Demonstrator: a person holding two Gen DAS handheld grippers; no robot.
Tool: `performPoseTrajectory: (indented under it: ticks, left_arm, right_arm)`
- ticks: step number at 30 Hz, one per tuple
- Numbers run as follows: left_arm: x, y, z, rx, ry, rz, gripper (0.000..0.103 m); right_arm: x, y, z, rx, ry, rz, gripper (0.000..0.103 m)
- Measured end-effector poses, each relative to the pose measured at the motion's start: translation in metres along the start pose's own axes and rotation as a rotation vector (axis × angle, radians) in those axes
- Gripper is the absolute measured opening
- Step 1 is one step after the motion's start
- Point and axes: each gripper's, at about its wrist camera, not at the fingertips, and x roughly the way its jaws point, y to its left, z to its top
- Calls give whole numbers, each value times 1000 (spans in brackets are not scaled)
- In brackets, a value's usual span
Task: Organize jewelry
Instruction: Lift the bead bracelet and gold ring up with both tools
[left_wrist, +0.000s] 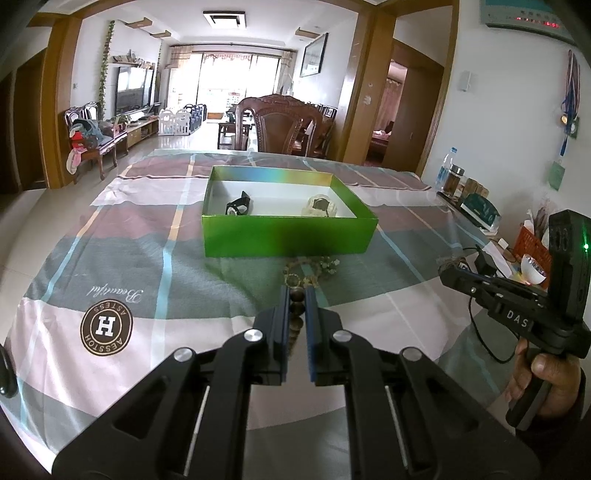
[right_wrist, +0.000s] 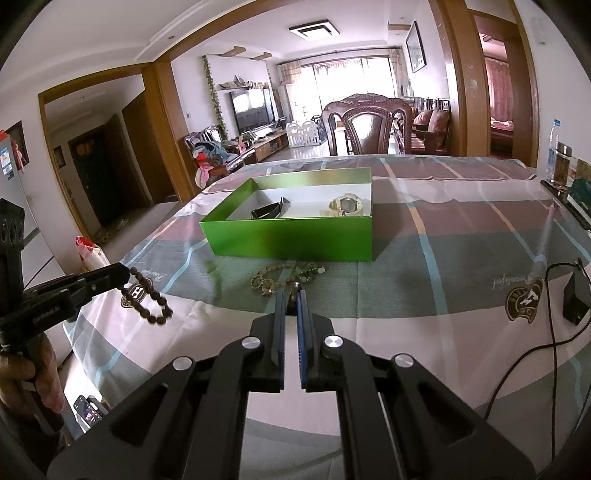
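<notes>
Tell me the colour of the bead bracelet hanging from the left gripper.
Dark brown. The bracelet hanging from the left gripper shows best in the right wrist view.

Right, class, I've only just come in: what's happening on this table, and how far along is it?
A person with two handheld grippers is sorting jewelry into a green box that already holds a black watch and a pale watch. The left gripper is shut on a dark bead bracelet, which dangles above the tablecloth. The right gripper is closed on something small beside the light bead necklace, which lies in front of the box.
</notes>
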Motion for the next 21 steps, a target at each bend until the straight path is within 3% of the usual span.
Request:
performPoseTrajectory:
  ticks: [13, 21]
  left_arm:
    - [18, 1, 22, 17, -2, -1, 8]
    - [17, -6, 54, 45, -44, -12, 8]
  right_arm:
    - [16, -3, 19, -15, -5, 20, 6]
    - [20, -1, 41, -25, -35, 41, 6]
